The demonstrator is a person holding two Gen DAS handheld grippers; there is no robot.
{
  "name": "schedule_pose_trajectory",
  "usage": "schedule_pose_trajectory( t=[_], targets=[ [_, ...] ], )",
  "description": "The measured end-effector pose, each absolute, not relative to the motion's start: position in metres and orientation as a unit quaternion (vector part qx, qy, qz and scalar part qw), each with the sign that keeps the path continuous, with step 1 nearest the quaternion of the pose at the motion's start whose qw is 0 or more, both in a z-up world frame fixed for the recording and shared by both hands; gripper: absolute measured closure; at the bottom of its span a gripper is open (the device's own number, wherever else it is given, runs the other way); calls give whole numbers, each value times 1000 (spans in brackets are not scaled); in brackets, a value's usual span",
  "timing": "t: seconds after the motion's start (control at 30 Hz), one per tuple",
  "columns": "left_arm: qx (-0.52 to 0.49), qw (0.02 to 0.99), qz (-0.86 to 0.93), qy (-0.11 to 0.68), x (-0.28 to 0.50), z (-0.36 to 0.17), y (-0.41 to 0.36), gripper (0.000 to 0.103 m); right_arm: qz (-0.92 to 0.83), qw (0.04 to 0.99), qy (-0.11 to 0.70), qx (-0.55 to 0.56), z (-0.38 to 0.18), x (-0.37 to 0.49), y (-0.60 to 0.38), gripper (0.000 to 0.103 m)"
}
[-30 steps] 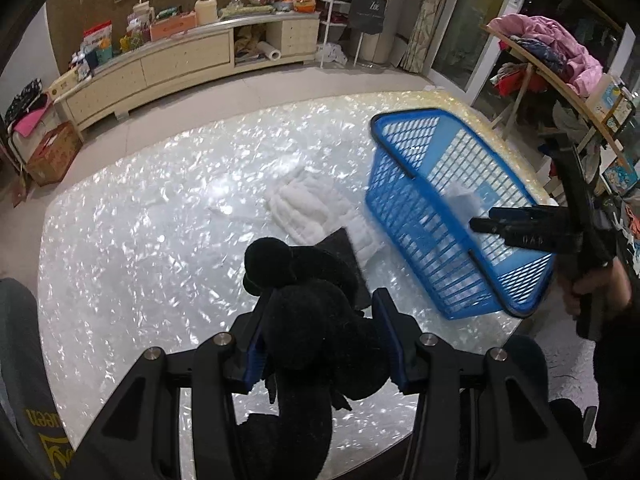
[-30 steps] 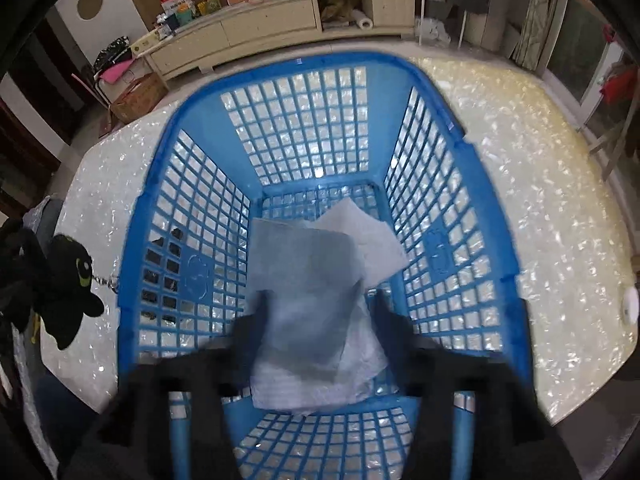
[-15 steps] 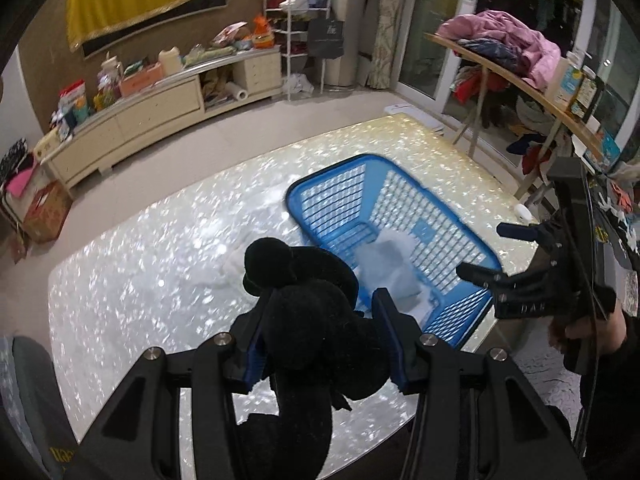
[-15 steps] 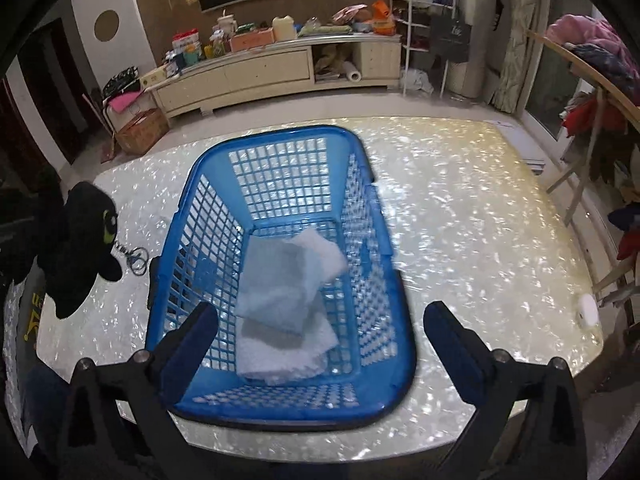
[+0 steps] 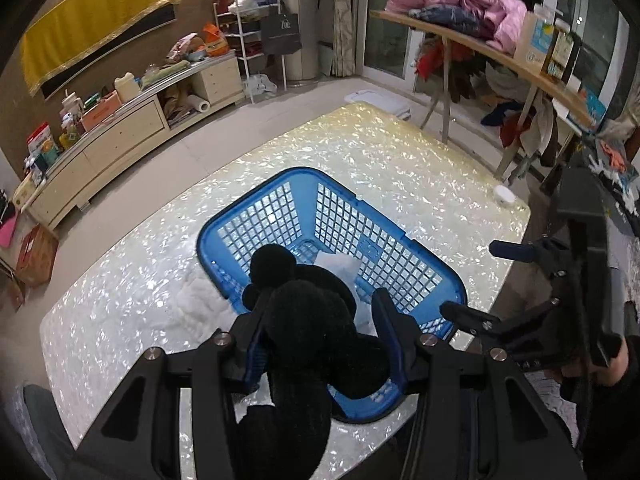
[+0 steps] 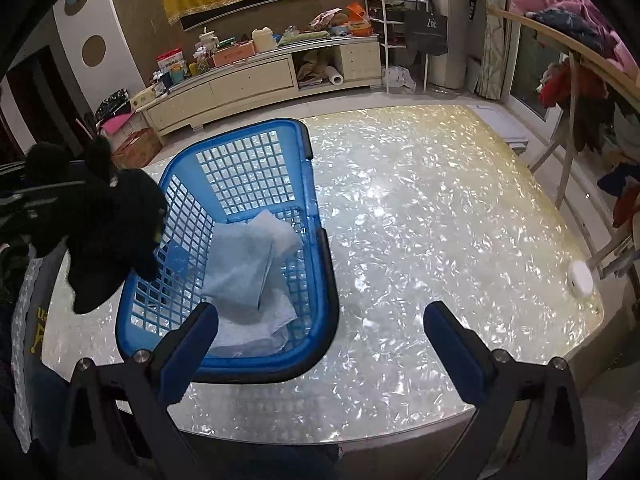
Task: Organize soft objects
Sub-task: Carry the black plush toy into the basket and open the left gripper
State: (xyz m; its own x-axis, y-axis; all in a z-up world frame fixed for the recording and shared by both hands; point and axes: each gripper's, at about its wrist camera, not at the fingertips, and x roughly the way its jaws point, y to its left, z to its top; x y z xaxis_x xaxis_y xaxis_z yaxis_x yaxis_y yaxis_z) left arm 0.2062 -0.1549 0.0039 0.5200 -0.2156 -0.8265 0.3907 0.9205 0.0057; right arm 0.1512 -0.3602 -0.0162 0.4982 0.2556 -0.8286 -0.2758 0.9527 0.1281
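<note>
Left tool (image 5: 320,320) pinching a black plush toy (image 5: 308,312) above the blue basket (image 6: 316,184) at the table's (image 6: 440,208) near edge; right tool (image 6: 320,340) spread, empty; folded cloths (image 6: 248,272) inside the basket.

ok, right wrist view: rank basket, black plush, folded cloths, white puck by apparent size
1. basket
2. black plush, though nearness to the camera inflates it
3. folded cloths
4. white puck

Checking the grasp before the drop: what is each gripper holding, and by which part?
Left gripper clamps the black plush toy around its middle. Right gripper is open and holds nothing.
</note>
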Motion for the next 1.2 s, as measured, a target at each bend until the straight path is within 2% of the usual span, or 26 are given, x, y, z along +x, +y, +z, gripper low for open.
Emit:
schedule_pose_trajectory(
  t=[0.5, 0.93, 1.13, 1.2],
  targets=[
    [112, 859, -186, 464, 247, -21, -193, 58, 161, 865, 475, 17, -28, 169, -367, 0],
    [113, 833, -182, 510, 270, -91, -207, 58, 160, 855, 493, 33, -40, 165, -370, 0],
    [137, 834, -180, 503, 266, -93, -215, 52, 159, 853, 495, 44, -38, 163, -371, 0],
    [139, 833, -177, 505, 265, -92, -214, 44, 161, 855, 492, 44, -33, 162, -371, 0]
  ],
)
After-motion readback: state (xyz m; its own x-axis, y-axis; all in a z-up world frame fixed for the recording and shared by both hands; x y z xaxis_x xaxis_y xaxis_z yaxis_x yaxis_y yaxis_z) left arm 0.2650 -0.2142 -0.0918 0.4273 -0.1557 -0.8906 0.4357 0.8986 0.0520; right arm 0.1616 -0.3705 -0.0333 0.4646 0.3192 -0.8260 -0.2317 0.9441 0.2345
